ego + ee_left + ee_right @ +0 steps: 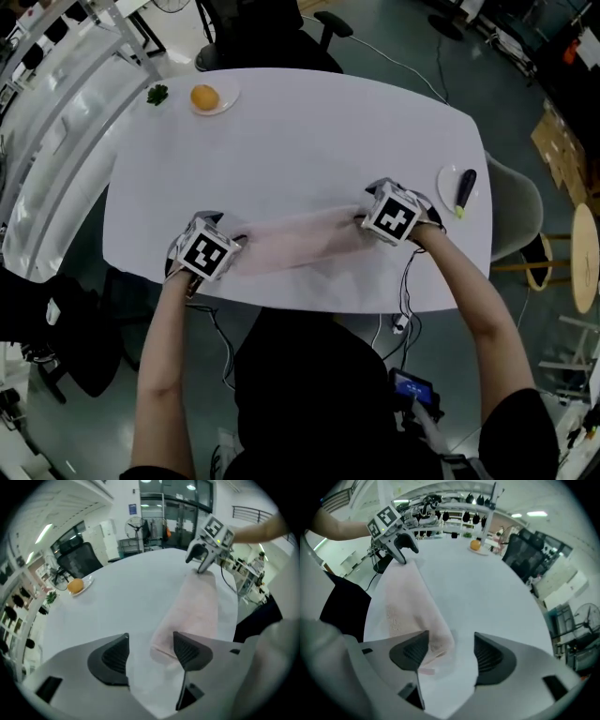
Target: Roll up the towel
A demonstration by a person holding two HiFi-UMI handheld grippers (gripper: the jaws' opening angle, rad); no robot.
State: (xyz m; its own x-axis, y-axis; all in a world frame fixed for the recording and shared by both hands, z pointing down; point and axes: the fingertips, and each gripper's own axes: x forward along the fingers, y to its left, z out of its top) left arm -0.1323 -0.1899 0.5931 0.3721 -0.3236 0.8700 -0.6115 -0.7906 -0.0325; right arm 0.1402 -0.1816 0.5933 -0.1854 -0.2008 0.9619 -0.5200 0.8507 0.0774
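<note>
While pink towel [298,241] is lying stretched across desk [309,131], you are holding left gripper [151,652] and right gripper [451,651] over its ends; both are standing wide open, clamping nothing.

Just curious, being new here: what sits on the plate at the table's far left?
An orange fruit lies on the plate; the plate surface beneath it is hidden.
</note>
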